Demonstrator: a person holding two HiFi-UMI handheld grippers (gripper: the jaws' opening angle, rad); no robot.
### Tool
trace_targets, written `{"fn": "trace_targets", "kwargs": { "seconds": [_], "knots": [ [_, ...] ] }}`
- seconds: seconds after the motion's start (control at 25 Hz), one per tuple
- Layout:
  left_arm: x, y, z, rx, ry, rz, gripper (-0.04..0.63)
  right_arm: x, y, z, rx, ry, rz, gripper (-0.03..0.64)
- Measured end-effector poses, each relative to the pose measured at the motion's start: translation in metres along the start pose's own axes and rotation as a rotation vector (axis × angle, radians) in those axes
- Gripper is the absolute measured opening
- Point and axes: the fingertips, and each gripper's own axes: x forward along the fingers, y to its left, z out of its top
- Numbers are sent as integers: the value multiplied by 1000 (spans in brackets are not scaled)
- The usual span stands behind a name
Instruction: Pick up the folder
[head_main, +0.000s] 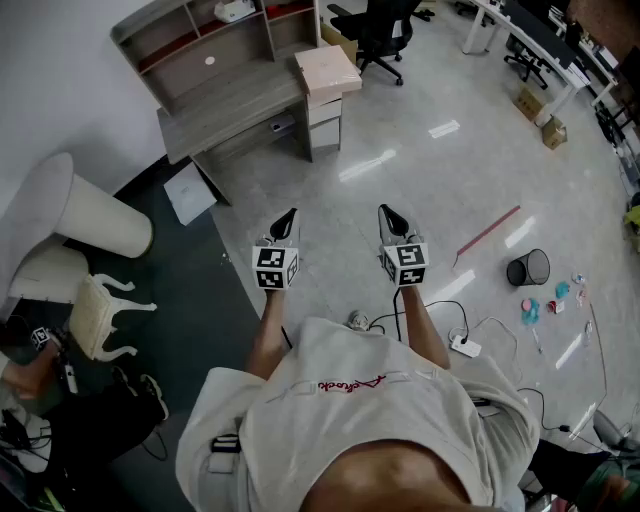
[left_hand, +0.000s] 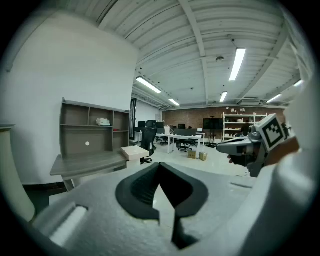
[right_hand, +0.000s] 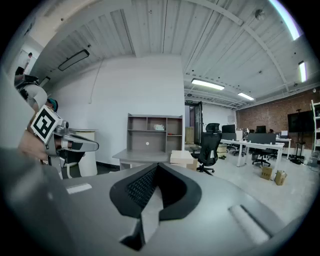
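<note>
Folder (head_main: 328, 68), probably the pale slab beside the counter (head_main: 230, 100), sits untouched; left gripper (head_main: 291, 215) and right gripper (head_main: 386, 212), both closed and empty, must approach first.

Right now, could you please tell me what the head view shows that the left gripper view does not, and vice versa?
Only the head view shows the floor clutter: a black bin, a red strip, a white power strip, and a white carved stool at the left. Only the left gripper view shows the ceiling lights and the far shelving. Both show the grey desk with its hutch, the beige box beside it, a black office chair, and the left gripper and right gripper, each with jaws together and empty.
</note>
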Motion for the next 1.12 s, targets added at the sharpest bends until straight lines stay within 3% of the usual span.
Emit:
{"fn": "trace_targets", "kwargs": {
  "seconds": [1.12],
  "knots": [
    [17,-33,1,0,2,35,-2,-14,-36,-11,31,-11,26,6]
  ]
}}
